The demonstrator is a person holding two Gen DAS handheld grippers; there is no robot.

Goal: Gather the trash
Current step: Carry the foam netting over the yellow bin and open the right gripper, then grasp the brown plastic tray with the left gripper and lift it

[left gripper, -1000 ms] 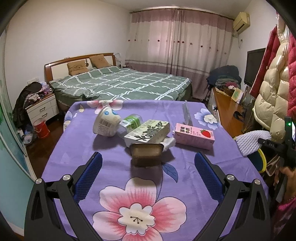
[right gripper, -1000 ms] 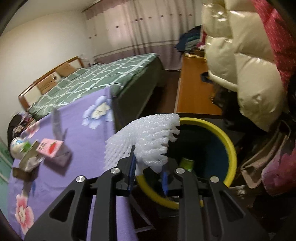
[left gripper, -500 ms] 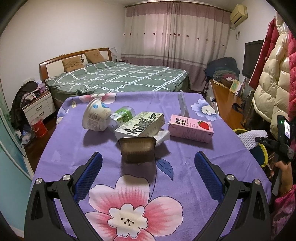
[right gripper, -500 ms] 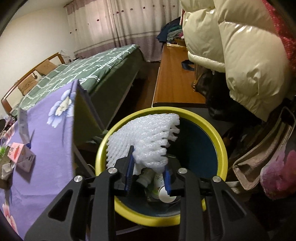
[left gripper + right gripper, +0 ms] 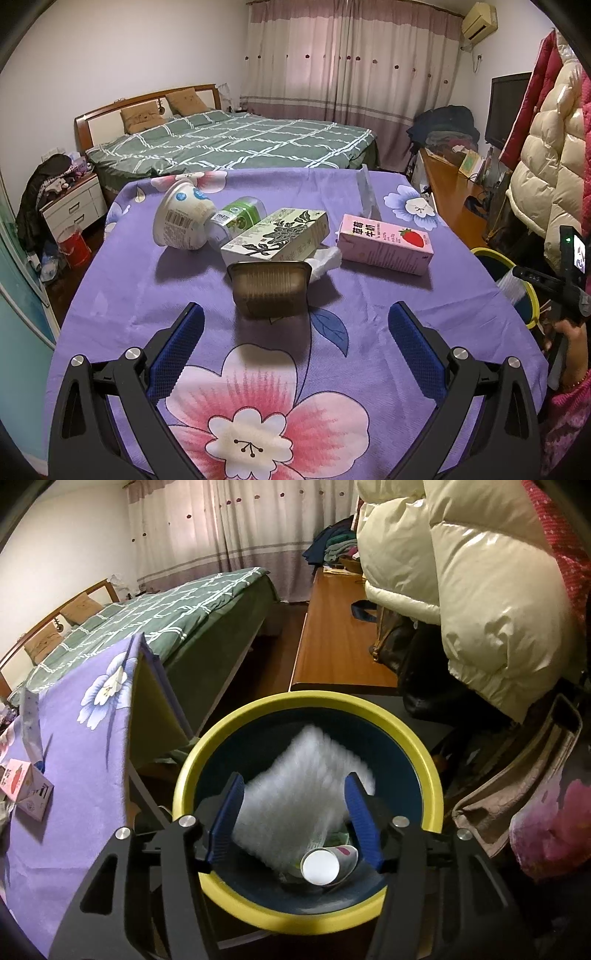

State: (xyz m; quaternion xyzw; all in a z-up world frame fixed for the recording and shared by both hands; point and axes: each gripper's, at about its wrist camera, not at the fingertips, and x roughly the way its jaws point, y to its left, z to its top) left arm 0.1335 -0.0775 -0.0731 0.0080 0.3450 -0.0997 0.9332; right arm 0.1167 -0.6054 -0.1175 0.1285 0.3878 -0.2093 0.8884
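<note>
The right claw (image 5: 293, 814) hangs over the yellow-rimmed bin (image 5: 424, 755), jaws opening; the white foam net (image 5: 299, 797), motion-blurred, sits between its pads, apparently loose. Only this view shows the paper cup (image 5: 321, 866) inside the bin. The left claw (image 5: 295, 343) stands wide above the bench (image 5: 140, 295), short of the brown plastic tray (image 5: 271, 291); beyond it lies the pink milk carton (image 5: 384, 245).

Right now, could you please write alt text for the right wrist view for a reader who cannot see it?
The right tongs are opening above a yellow-rimmed bin, with a blurred white foam net between the pads, clear of both. A paper cup lies in the bin, beside a purple floral tablecloth.
</note>
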